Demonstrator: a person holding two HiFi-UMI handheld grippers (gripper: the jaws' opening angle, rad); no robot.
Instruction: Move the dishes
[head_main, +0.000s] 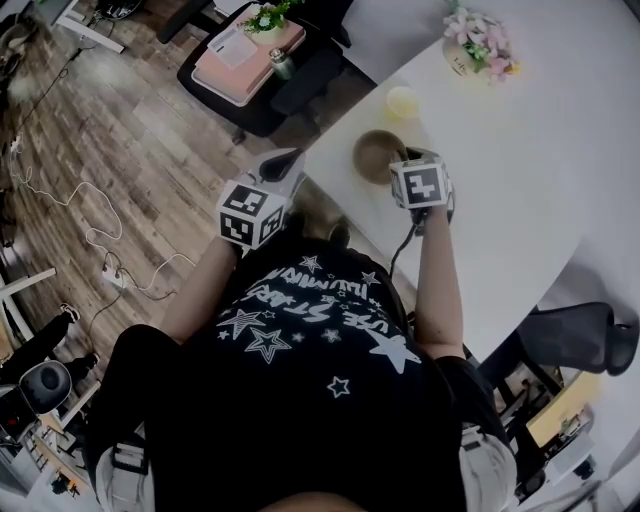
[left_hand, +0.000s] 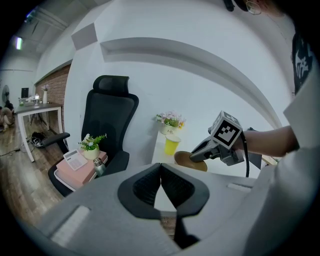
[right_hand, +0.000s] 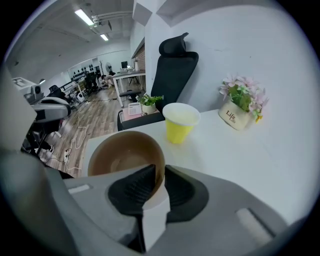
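Observation:
A brown bowl stands near the left edge of the white table. My right gripper is shut on its near rim. In the right gripper view the bowl is empty and its rim runs between the two jaws of the right gripper. A yellow cup stands upright just behind the bowl. My left gripper hangs off the table's edge, over the floor, shut with nothing in it. From the left gripper view, beyond the left gripper, I see the right gripper on the bowl.
A white pot of pink flowers stands further back on the table. A black office chair left of the table carries a pink box, a small plant and a bottle. Another chair sits at the right. Cables lie on the wooden floor.

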